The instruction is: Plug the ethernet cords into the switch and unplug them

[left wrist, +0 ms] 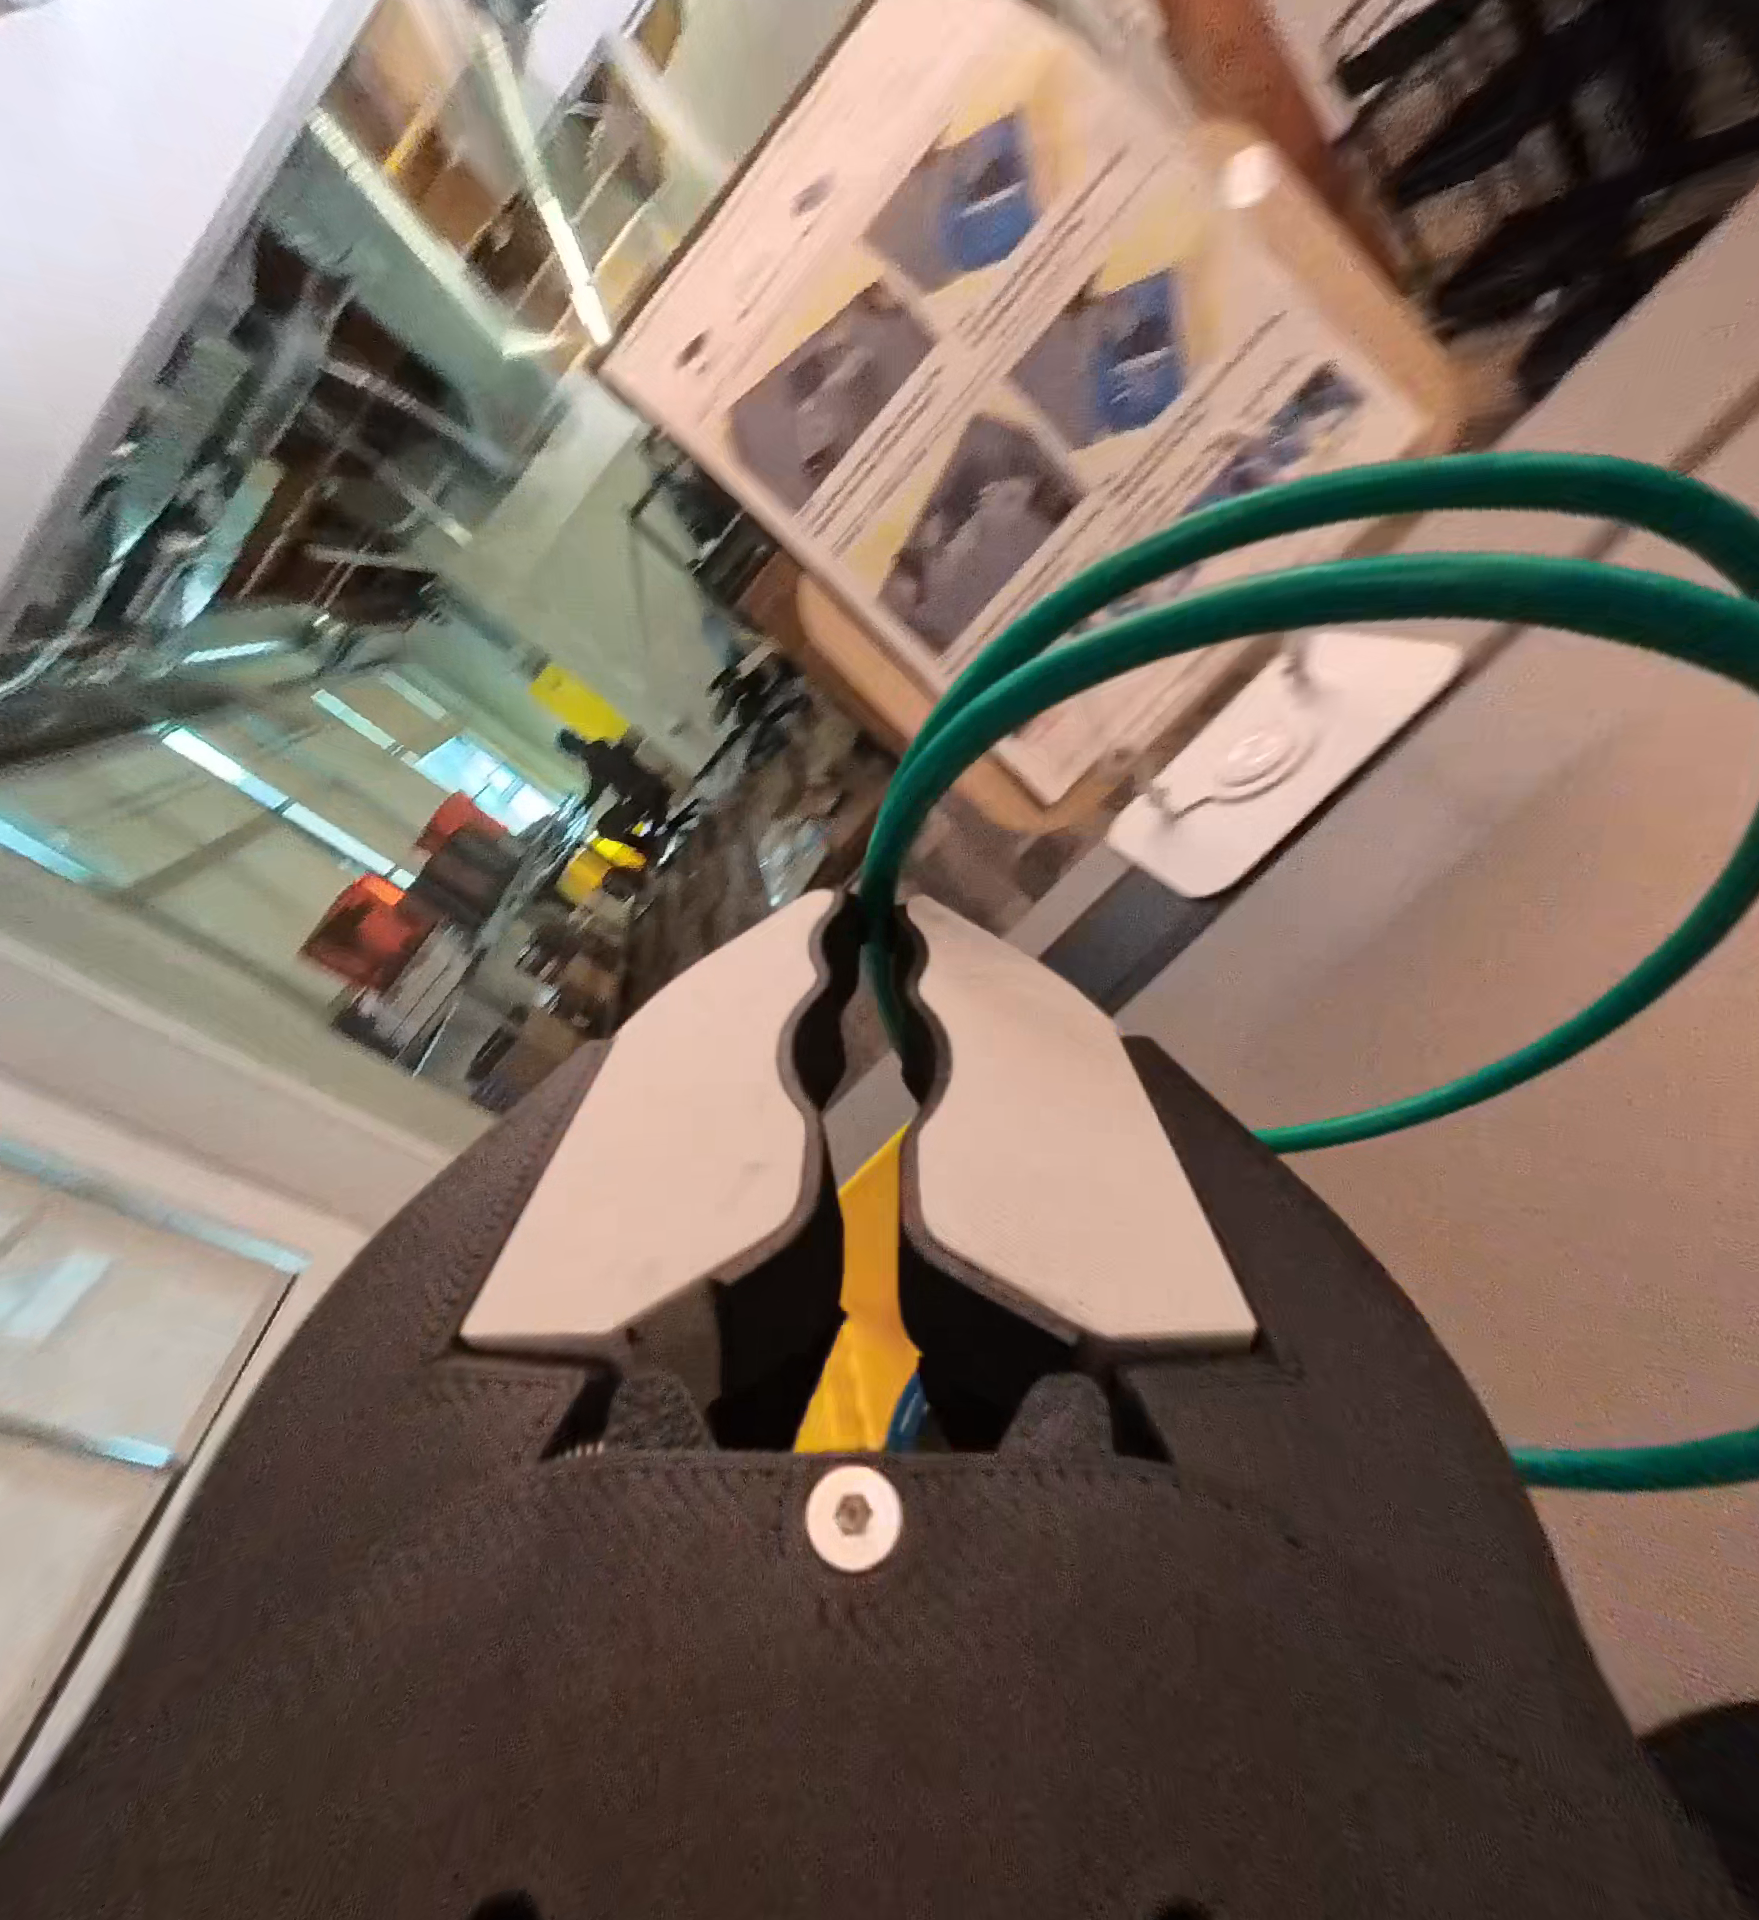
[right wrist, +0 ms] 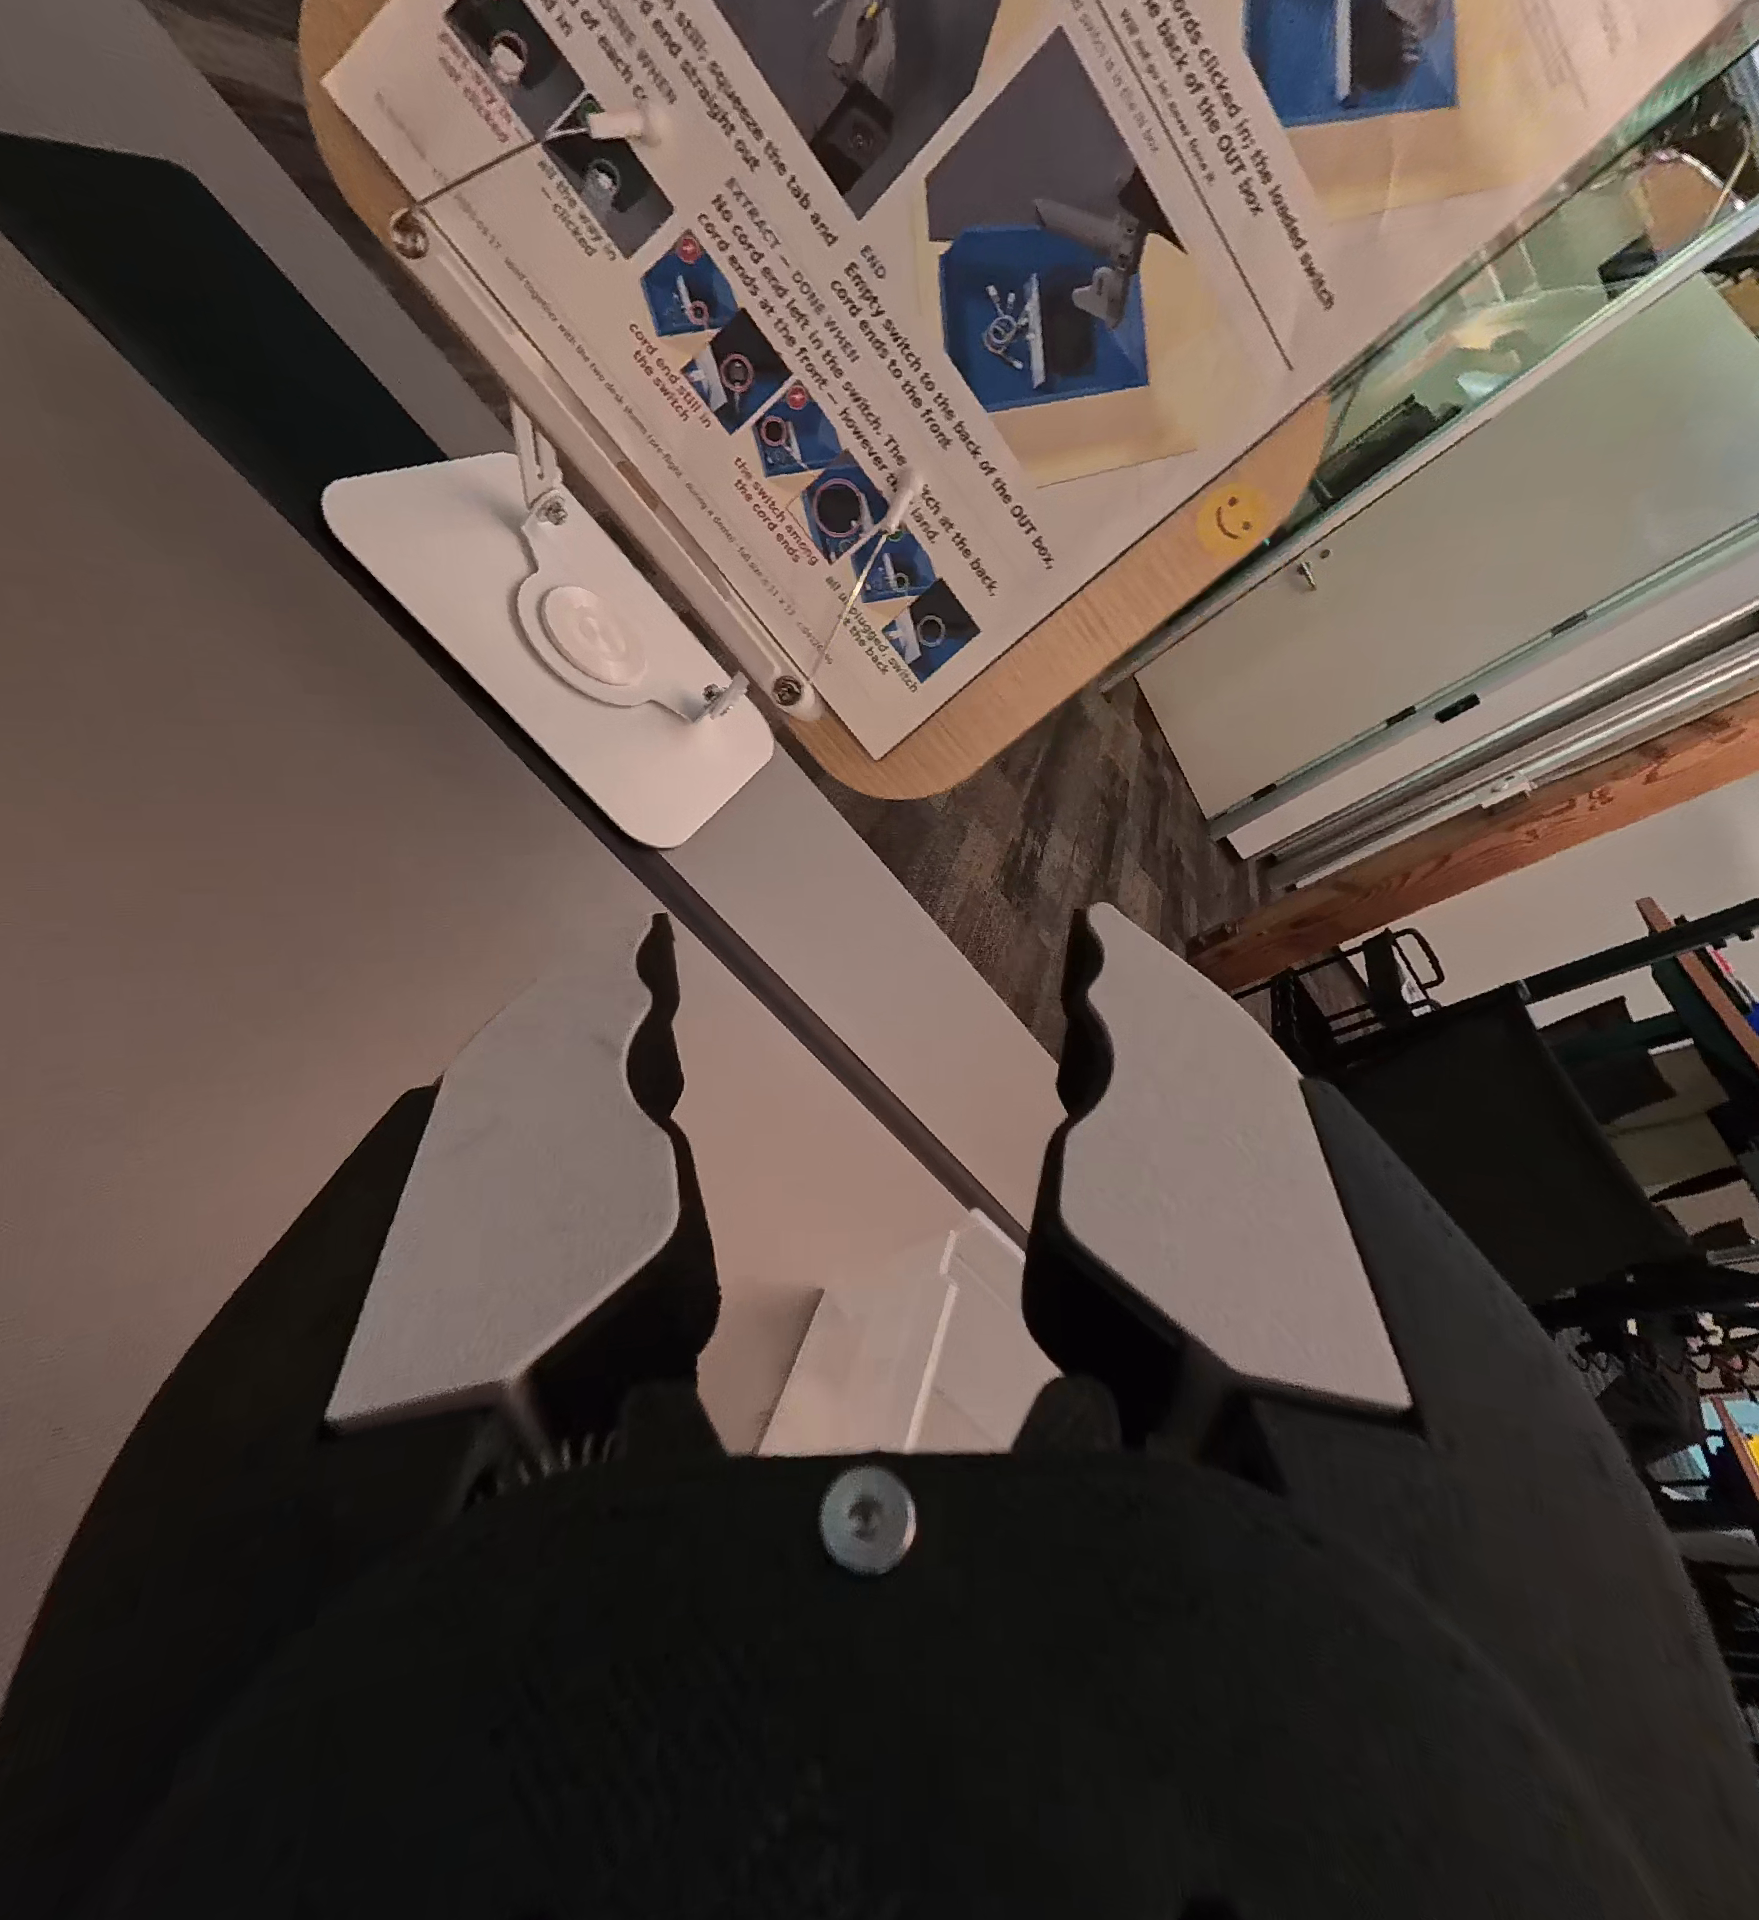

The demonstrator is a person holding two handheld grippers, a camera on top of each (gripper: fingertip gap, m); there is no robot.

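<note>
In the left wrist view my left gripper [left wrist: 877, 935] is shut on a green ethernet cord [left wrist: 1374, 582]. The cord rises from between the tips, loops twice to the right and comes back low at the right edge. A yellow tag [left wrist: 859, 1340] shows between the fingers behind the grip. The view is tilted and blurred. In the right wrist view my right gripper [right wrist: 870, 940] is open and empty above the beige table [right wrist: 179, 831]. No switch shows in either view.
A poster board on a wooden panel [right wrist: 958, 312] stands at the table's far edge on a white base plate [right wrist: 501, 644]; it also shows in the left wrist view [left wrist: 1010, 343]. A white object [right wrist: 854, 1361] lies under the right fingers. Shelves and bins [right wrist: 1685, 1195] stand beyond. Across from one pair of fingers to the other is roughly 40 centimeters.
</note>
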